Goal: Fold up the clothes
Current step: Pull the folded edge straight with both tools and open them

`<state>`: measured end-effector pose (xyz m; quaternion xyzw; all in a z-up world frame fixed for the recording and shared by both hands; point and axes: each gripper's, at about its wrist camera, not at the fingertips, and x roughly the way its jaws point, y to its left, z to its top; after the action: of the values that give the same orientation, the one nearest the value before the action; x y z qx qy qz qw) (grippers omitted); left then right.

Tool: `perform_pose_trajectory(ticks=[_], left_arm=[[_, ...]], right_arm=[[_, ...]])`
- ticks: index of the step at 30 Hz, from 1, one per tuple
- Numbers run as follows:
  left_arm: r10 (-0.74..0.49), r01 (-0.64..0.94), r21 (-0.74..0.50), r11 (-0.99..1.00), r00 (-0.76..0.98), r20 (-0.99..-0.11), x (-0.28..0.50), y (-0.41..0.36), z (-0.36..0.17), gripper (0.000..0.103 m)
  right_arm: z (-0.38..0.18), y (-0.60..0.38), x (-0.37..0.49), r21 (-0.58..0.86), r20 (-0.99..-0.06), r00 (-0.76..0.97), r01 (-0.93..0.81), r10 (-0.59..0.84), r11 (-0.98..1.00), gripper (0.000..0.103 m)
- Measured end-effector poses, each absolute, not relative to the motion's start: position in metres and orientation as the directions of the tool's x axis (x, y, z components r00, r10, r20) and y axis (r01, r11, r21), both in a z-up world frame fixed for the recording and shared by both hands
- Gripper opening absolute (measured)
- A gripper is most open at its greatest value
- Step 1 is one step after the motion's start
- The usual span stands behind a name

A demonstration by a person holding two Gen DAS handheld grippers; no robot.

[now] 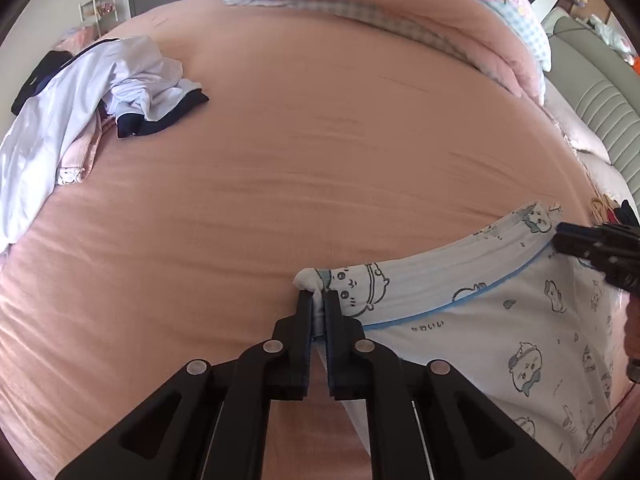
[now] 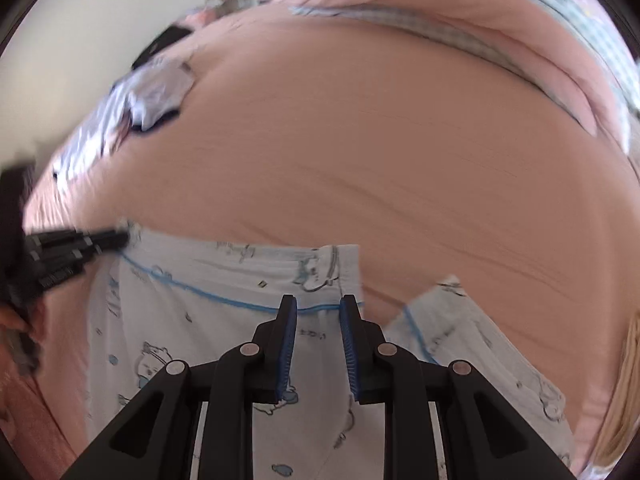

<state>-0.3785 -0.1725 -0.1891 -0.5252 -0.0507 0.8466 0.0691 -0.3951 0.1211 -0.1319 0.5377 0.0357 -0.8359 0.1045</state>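
Note:
A white garment (image 1: 500,320) printed with cartoon animals and trimmed with a blue line hangs stretched over the pink bed. My left gripper (image 1: 319,300) is shut on the bunched left corner of its waistband. In the right wrist view this gripper (image 2: 120,238) comes in from the left edge. My right gripper (image 2: 320,308) grips the waistband (image 2: 260,272) near its other end. Its jaws stand slightly apart, and the cloth fills the gap between them. From the left wrist view the right gripper (image 1: 560,236) meets the blue trim.
A pile of white, navy and pink clothes (image 1: 100,92) lies at the bed's far left. A rolled pink and checked quilt (image 1: 400,12) runs along the far side. The pink sheet (image 1: 320,160) spreads between them. A padded headboard (image 1: 600,92) stands at the right.

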Motion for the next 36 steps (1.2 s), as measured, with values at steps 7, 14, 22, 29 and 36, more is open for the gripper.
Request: perform_pose_trajectory(ticks=[7, 14, 22, 29, 36], left_arm=[[0.226, -0.143, -0.18, -0.973, -0.464, -0.857, -0.373, -0.167, -0.188, 0.012], [0.103, -0.142, -0.028, -0.989, -0.554, -0.826, -0.397, -0.161, -0.185, 0.008], [0.128, -0.111, -0.081, -0.991, -0.538, -0.833, -0.395, -0.183, -0.161, 0.012], [0.301, -0.405, -0.149, -0.902, -0.343, -0.89, -0.375, -0.117, -0.183, 0.012], [0.257, -0.347, -0.08, -0.935, -0.503, -0.825, -0.397, -0.098, -0.184, 0.013]], right_arm=[[-0.153, 0.105, -0.396, -0.112, -0.9, -0.435, 0.276, -0.02, -0.955, 0.012], [-0.145, 0.114, -0.413, -0.224, -0.83, -0.55, 0.176, 0.093, -0.959, 0.006], [-0.117, 0.161, -0.417, 0.07, -0.83, -0.551, 0.057, -0.09, -0.996, 0.009], [-0.143, 0.084, -0.364, 0.037, -0.929, -0.319, 0.426, -0.188, -0.904, 0.009], [-0.156, 0.106, -0.383, -0.086, -0.883, -0.467, 0.258, -0.046, -0.962, 0.006]])
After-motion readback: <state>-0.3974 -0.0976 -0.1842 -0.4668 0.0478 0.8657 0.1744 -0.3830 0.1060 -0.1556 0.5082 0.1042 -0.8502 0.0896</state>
